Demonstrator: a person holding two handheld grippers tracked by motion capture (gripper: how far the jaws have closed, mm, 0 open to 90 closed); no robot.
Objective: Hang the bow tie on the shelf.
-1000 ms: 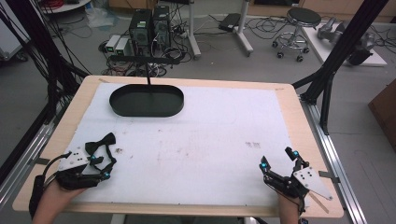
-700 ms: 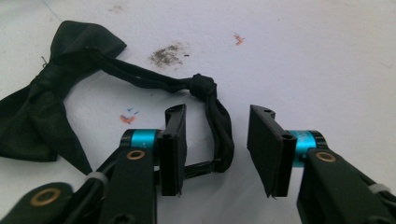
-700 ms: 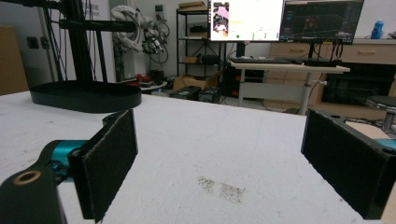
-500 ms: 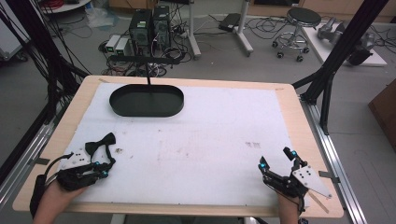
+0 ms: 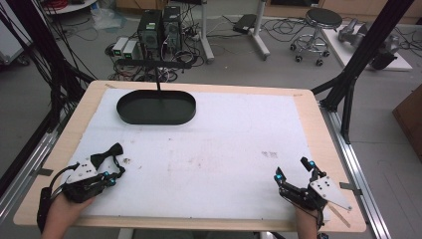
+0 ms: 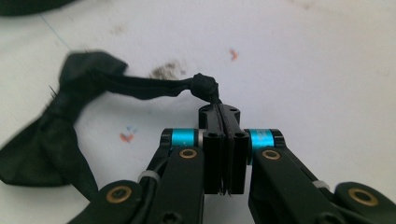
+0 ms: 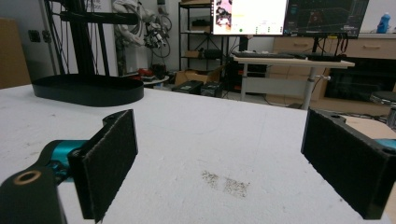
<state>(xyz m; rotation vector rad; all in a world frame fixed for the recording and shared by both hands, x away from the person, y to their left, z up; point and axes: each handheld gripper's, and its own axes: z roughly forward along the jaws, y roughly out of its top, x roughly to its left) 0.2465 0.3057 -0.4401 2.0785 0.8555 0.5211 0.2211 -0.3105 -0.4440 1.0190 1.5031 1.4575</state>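
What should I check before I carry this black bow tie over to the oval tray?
1. Left gripper shut on the bow tie strap knot: ok.
2. Hold is deep enough: cannot tell, only the knot's end is pinched.
3. Black oval tray holds nothing: ok.
4. White mat between tie and tray is bare: ok.
5. Right gripper open, resting away from the path: ok.
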